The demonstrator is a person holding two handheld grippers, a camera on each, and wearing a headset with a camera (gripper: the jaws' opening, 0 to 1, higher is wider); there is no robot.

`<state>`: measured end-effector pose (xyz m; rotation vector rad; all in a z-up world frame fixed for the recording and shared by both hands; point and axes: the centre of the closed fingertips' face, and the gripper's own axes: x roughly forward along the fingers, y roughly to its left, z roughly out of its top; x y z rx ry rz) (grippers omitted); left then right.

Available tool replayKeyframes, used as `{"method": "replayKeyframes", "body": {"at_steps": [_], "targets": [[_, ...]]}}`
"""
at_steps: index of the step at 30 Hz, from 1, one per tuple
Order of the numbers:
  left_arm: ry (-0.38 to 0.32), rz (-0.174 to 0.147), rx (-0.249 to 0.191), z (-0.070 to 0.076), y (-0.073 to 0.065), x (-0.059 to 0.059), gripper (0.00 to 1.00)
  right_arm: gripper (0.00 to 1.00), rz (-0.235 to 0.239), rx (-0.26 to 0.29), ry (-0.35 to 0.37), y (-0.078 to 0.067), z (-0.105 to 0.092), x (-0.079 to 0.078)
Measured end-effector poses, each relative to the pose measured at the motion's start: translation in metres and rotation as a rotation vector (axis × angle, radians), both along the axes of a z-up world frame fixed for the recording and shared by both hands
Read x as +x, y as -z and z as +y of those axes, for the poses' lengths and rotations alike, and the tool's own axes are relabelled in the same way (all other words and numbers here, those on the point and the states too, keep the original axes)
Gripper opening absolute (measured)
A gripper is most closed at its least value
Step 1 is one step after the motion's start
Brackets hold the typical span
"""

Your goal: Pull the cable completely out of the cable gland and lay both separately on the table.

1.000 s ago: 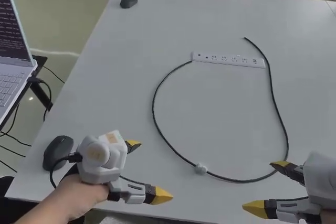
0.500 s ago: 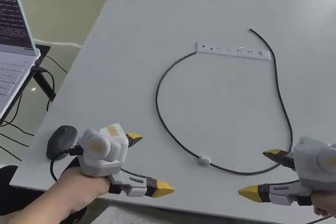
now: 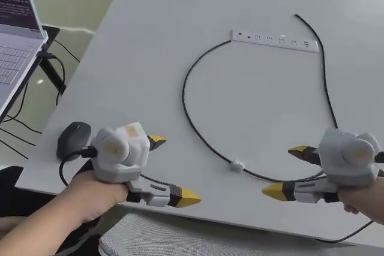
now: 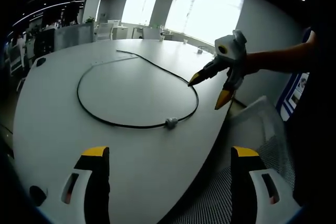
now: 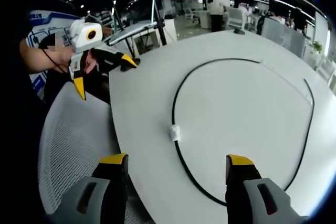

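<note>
Cable (image 3: pixel 186 97) is lying on the bench (image 3: pixel 150 58) in one wide loop. The far part of the loop is reaching a white power strip (image 3: pixel 275 41) near the far edge. One stretch is meeting the strip's left end, and I cannot tell whether it is joined there. The other end is passing the strip's right end and lying free beyond it.

Cable gland (image 3: pixel 237 165), small and white, is sitting on the near part of the loop, close to the near edge. The cable is running through it, so the two are not separated.

Left tongs (image 3: pixel 174 169) are hovering over the near edge, toward the near left corner. The jaws are standing wide apart with nothing between them. They are pointing along the bench toward the gland and are well apart from it.

Right tongs (image 3: pixel 281 171) are hovering over the near edge on the other side of the gland. Their jaws are also apart and gripping nothing. The upper yellow tip is sitting just beside the cable, and I cannot tell whether it is touching.

The gland is lying between the two pairs of tongs. In the right gripper view it is showing just ahead of the jaws.

A dark mouse (image 3: pixel 73 138) is resting at the near left corner, just beside the left hand (image 3: pixel 96 193). A laptop (image 3: pixel 15 34) is standing open off the left edge.
</note>
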<state>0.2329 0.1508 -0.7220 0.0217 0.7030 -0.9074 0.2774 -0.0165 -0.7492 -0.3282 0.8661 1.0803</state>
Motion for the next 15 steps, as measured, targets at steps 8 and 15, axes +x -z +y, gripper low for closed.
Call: {"method": "replayKeyframes", "body": {"at_steps": [8,15], "targets": [[0.008,0.008,0.007,-0.001,0.005,-0.002,0.95,0.67,0.010,-0.034,-0.054,0.010,0.016,0.002],[0.014,0.021,0.008,0.001,0.009,-0.005,0.94,0.61,0.021,-0.052,-0.081,0.017,0.030,0.004]]}}
